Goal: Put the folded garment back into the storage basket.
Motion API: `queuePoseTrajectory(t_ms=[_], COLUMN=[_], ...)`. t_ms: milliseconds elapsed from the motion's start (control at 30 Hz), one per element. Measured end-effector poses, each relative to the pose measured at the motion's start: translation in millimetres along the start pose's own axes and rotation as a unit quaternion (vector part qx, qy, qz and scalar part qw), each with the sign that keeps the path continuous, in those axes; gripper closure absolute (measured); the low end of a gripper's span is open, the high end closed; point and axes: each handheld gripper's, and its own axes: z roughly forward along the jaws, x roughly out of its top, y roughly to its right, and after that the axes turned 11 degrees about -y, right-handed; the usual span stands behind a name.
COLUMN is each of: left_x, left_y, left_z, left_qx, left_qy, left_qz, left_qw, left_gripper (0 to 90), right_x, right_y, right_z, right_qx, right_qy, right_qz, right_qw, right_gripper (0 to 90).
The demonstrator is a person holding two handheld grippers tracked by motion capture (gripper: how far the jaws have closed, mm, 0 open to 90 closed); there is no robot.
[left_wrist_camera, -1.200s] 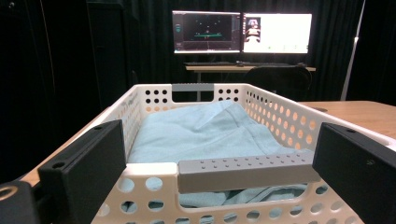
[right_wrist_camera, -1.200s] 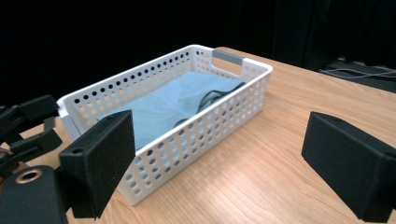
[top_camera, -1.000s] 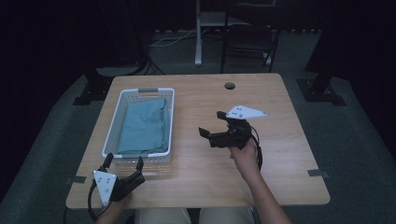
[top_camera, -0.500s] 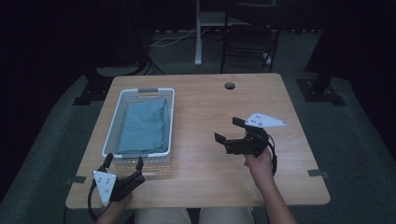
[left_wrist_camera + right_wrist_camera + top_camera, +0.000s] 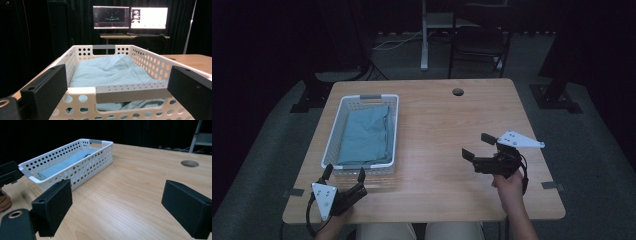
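A white perforated basket (image 5: 328, 145) stands on the left half of the wooden table (image 5: 437, 115), and a folded light-blue cloth (image 5: 367, 135) lies in it. My left gripper (image 5: 344, 174) rests at the near left corner, just in front of the basket's near end, open and empty. In the left gripper view its jaws stand either side of the basket's grey handle (image 5: 132, 92), with the cloth (image 5: 110, 70) behind it. My right gripper (image 5: 478, 146) hovers over the right half of the table, open with nothing between its jaws, pointing left at the basket (image 5: 82, 167).
A round cable hole (image 5: 457, 92) sits near the table's far edge. A dark chair (image 5: 477, 40) and a stand are behind the table. Two lit monitors (image 5: 130, 17) are on a desk beyond. The left gripper's jaw (image 5: 8, 175) shows in the right gripper view.
My right gripper has moved to the right and nearer the front edge, away from the basket, still open. The left gripper, basket and cloth have stayed put.
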Motion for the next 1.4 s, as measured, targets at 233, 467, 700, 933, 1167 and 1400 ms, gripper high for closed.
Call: queuePoseTrajectory(t_ms=[233,467,700,933,1167,1400], left_x=[0.0,0.0,0.0,0.0,-0.1,-0.2], left_y=[0.0,0.1,0.1,0.1,0.3,0.2], left_z=[-0.1,-0.1,-0.1,-0.1,-0.2,-0.4], left_qx=[0.000,0.003,0.003,0.003,0.005,0.006], left_qy=[0.000,0.000,0.000,0.000,0.001,0.001], left_qz=[0.000,0.000,0.000,0.000,-0.001,-0.001], left_qw=[1.0000,1.0000,1.0000,1.0000,1.0000,1.0000], left_gripper=[4.1,4.1,4.1,4.0,4.1,4.1], right_x=[-14.8,-27.0,-46.9,-73.4,-92.4,-99.3], right_y=[4.7,9.1,18.4,25.4,32.2,30.8], right_z=[-10.3,-17.7,-25.7,-25.1,-25.2,-25.5], right_qx=[-0.016,-0.030,-0.042,-0.037,-0.040,-0.073], right_qy=[0.001,-0.001,0.001,0.004,0.003,0.011], right_qz=[0.007,0.009,0.027,0.046,0.067,0.066], right_qw=[0.9998,0.9995,0.9988,0.9983,0.9970,0.9950], right_gripper=[9.7,9.8,9.7,9.7,9.7,9.7])
